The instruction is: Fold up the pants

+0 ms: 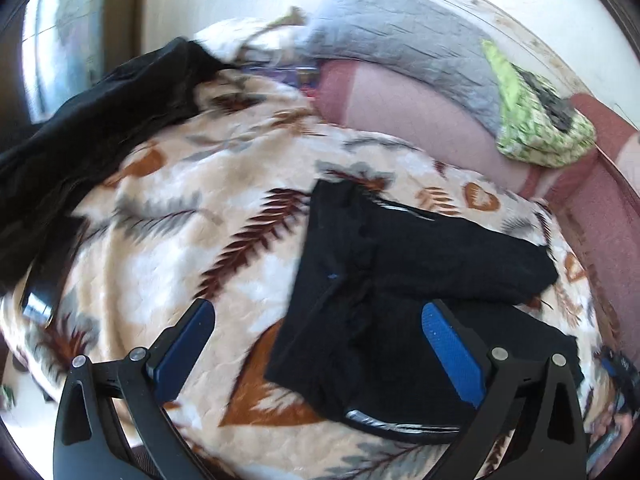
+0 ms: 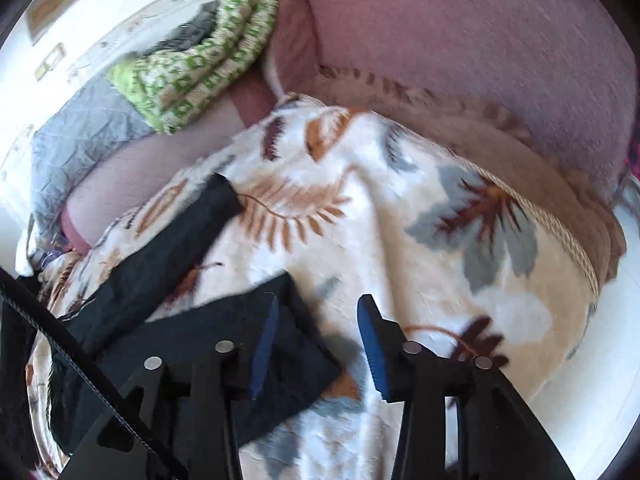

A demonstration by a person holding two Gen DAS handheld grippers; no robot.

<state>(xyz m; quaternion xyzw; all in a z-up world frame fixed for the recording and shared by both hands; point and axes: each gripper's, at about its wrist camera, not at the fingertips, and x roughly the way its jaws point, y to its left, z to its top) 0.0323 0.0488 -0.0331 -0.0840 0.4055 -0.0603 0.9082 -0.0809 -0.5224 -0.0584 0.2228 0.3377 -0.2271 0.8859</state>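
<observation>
Black pants [image 1: 400, 280] lie bunched on a leaf-patterned blanket [image 1: 180, 240]. My left gripper [image 1: 316, 316] is open above their left part, its right pad over the cloth, holding nothing. In the right wrist view the pants [image 2: 192, 312] lie at lower left, one leg reaching up-left. My right gripper [image 2: 320, 316] is open, its left finger over a corner of the pants, its right finger over the bare blanket [image 2: 400, 200].
A second black garment [image 1: 100, 112] lies at the blanket's far left. A pink sofa back [image 2: 480, 40] stands behind, with a grey quilt [image 1: 400, 32] and a green patterned cloth [image 1: 536, 120] on it. White floor [image 2: 592, 360] shows past the blanket's right edge.
</observation>
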